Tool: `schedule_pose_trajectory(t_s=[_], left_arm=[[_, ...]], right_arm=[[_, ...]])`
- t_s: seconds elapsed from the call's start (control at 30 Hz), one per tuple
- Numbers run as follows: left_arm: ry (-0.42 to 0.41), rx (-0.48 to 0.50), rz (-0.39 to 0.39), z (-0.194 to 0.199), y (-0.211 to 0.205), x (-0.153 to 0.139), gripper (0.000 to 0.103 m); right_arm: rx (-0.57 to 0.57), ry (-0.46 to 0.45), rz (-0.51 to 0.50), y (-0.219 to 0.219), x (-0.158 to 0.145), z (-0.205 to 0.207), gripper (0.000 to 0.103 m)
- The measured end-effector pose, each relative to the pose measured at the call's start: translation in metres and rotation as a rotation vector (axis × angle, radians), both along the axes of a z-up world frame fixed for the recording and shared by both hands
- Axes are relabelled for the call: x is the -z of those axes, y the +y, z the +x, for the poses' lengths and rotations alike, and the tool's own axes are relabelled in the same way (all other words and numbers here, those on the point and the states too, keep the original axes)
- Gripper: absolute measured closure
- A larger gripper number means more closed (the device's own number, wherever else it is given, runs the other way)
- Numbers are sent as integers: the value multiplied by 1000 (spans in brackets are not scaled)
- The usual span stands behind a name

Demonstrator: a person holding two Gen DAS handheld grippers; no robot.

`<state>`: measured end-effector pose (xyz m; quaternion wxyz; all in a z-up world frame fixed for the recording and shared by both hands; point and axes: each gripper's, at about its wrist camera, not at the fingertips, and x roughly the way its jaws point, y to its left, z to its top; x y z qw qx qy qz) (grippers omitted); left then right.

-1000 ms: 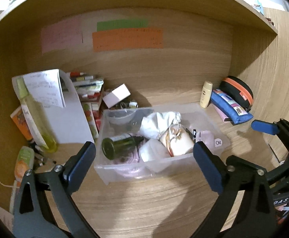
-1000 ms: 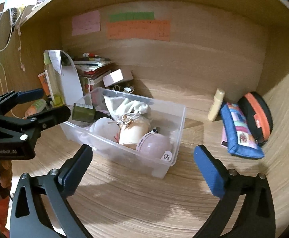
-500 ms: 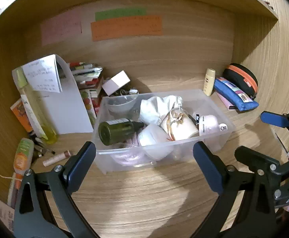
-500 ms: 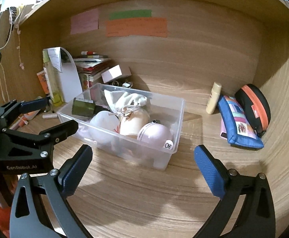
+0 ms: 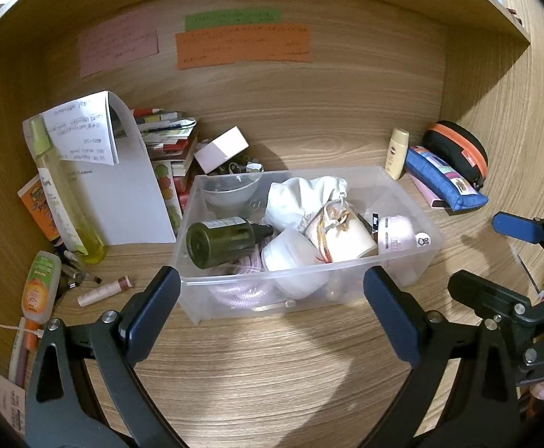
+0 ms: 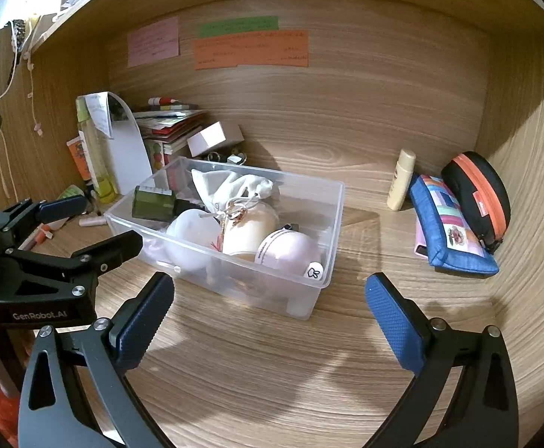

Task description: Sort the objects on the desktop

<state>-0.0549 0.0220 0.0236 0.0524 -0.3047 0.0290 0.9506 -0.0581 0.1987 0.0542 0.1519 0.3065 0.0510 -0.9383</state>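
I judge the next step is picking up a loose item; I'd take the small tube lying on the table left of the clear bin, closing across its width. My left hand-held gripper and right hand-held gripper both gape wide, holding and touching nothing, just short of the bin.

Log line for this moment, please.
left tool: open, empty | right tool: open, empty | clear bin: on desk, filled | blue pouch: outside bin
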Motion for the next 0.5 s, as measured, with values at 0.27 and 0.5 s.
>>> schedule_pose_trajectory(t_s=[0.27, 0.5], left_arm=[[8, -2, 8, 2, 0, -2, 3], [2, -4, 22, 1, -2, -2, 3]], right_arm=[[-1, 8, 4, -1, -3, 1, 1], [-1, -2, -14, 2, -4, -1, 1]])
